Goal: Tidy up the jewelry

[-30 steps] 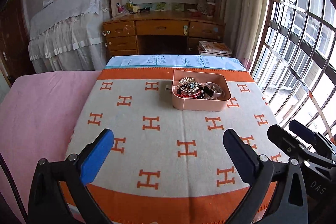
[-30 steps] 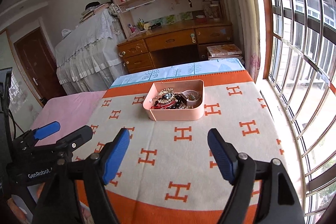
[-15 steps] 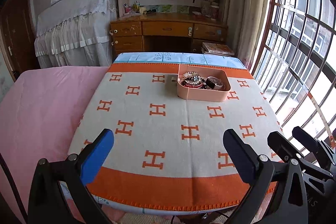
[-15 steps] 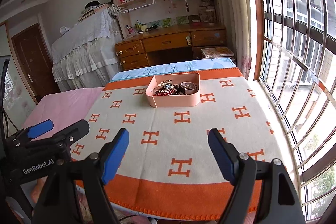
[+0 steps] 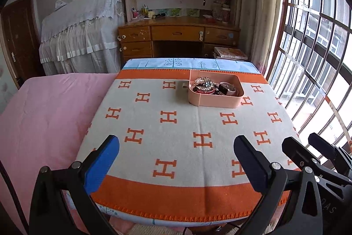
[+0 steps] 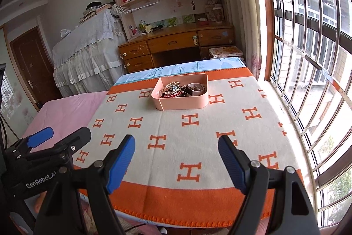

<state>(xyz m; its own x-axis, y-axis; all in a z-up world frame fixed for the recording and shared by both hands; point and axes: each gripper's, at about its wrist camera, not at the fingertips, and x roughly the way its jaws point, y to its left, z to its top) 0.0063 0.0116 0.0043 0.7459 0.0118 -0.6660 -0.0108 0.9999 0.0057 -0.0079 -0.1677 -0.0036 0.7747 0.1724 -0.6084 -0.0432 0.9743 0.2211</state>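
A pink box [image 5: 220,101] [image 6: 187,104] stands at the far side of the table on a cream blanket with orange H marks [image 5: 176,136] [image 6: 176,131]. It holds a heap of jewelry [image 5: 203,85] [image 6: 173,89] and a small white cup [image 5: 230,89] [image 6: 197,89]. My left gripper [image 5: 176,160] is open and empty, over the table's near edge. My right gripper [image 6: 176,160] is open and empty, also at the near edge. Each gripper shows at the side of the other's view.
A pink bed [image 5: 44,120] adjoins the table on the left. A barred window [image 6: 308,80] runs along the right. Beyond the table stand a wooden desk [image 5: 178,36] with bookshelves and a cloth-covered piece of furniture [image 5: 83,32].
Both grippers have drawn back and up from the table; the box looks smaller and farther, and the near orange edge of the blanket has come into view. Both stayed open.
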